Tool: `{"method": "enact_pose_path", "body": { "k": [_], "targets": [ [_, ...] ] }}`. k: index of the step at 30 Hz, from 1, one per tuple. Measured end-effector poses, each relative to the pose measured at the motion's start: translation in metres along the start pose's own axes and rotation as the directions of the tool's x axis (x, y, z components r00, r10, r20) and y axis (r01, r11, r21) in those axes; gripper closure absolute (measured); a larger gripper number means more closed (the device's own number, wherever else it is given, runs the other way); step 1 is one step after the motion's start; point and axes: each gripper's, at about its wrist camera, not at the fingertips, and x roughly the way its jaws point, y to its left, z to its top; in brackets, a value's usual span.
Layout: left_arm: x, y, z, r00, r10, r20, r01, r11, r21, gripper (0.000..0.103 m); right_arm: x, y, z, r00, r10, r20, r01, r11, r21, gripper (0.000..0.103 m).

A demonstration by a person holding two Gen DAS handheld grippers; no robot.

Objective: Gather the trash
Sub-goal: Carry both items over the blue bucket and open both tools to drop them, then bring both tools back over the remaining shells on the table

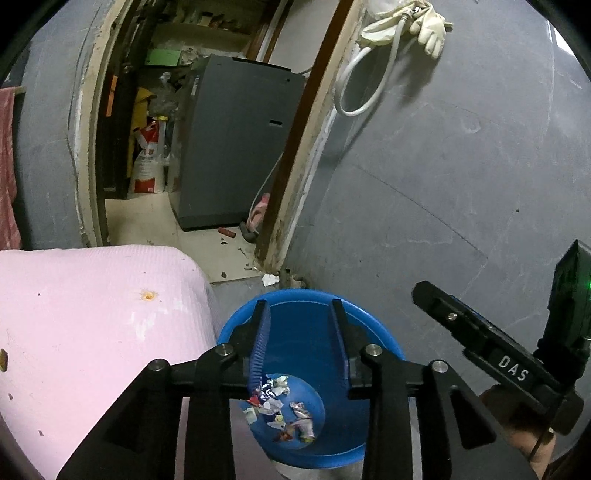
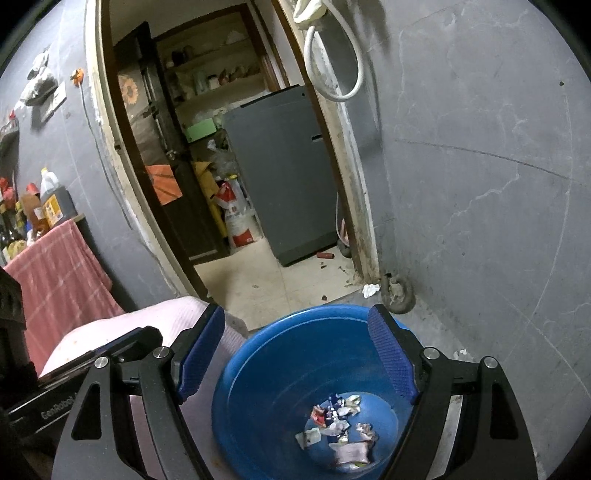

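Observation:
A blue plastic bin (image 1: pixel 314 306) stands on the floor beside a pink-covered table (image 1: pixel 92 314). Several scraps of crumpled trash (image 1: pixel 284 410) lie at its bottom; they also show in the right wrist view (image 2: pixel 340 424), inside the bin (image 2: pixel 280 369). My left gripper (image 1: pixel 299 306) is open and empty, held above the bin's mouth. My right gripper (image 2: pixel 297 321) is open and empty, also above the bin. The right gripper's body shows in the left wrist view (image 1: pixel 509 362) at the right. A white crumpled scrap (image 1: pixel 269 278) lies on the floor by the door frame and shows in the right wrist view (image 2: pixel 370 290).
A grey wall (image 1: pixel 461 166) runs along the right. An open doorway (image 1: pixel 184 229) leads to a tiled room with a grey appliance (image 1: pixel 236 147). A hose and gloves (image 1: pixel 424 26) hang on the wall. A red towel (image 2: pixel 59 280) and bottles (image 2: pixel 44 203) are at the left.

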Motion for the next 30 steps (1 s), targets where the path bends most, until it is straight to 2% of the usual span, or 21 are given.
{"method": "enact_pose_path", "body": {
  "k": [4, 8, 10, 12, 15, 18, 22, 27, 30],
  "targets": [
    [-0.007, 0.005, 0.002, 0.999, 0.013, 0.03, -0.013, 1.0, -0.021, 0.063, -0.006, -0.001, 0.002, 1.0, 0.0, 0.029, 0.0, 1.0, -0.006, 0.021],
    [-0.024, 0.013, 0.007, 0.996, 0.042, 0.083, -0.04, 0.999, -0.032, 0.046, -0.014, 0.004, 0.005, 0.997, 0.007, 0.074, -0.006, 1.0, -0.022, 0.018],
    [-0.034, 0.018, 0.011, 0.992, 0.067, 0.109, -0.062, 0.997, -0.044, 0.037, -0.02, 0.008, 0.007, 0.994, 0.02, 0.108, -0.016, 0.999, -0.034, 0.014],
    [-0.045, 0.025, 0.014, 0.986, 0.091, 0.14, -0.082, 0.995, -0.064, 0.023, -0.026, 0.013, 0.008, 0.99, 0.029, 0.141, -0.022, 0.999, -0.049, 0.01],
    [-0.061, 0.033, 0.02, 0.975, 0.129, 0.182, -0.116, 0.99, -0.079, 0.013, -0.034, 0.021, 0.008, 0.98, 0.048, 0.191, -0.035, 0.997, -0.071, 0.002],
    [-0.081, 0.039, 0.023, 0.959, 0.17, 0.227, -0.154, 0.984, -0.085, 0.008, -0.042, 0.03, 0.01, 0.969, 0.077, 0.235, -0.057, 0.994, -0.088, 0.0],
    [-0.104, 0.045, 0.024, 0.938, 0.218, 0.271, -0.207, 0.976, -0.07, 0.008, -0.05, 0.047, 0.012, 0.953, 0.109, 0.282, -0.079, 0.99, -0.116, 0.0],
    [-0.137, 0.054, 0.021, 0.902, 0.278, 0.33, -0.273, 0.96, -0.062, 0.007, -0.061, 0.073, 0.013, 0.931, 0.156, 0.33, -0.104, 0.98, -0.171, 0.0],
    [-0.154, 0.062, 0.018, 0.882, 0.304, 0.359, -0.302, 0.951, -0.064, 0.003, -0.065, 0.091, 0.013, 0.919, 0.188, 0.347, -0.121, 0.971, -0.205, 0.0]
  ]
}}
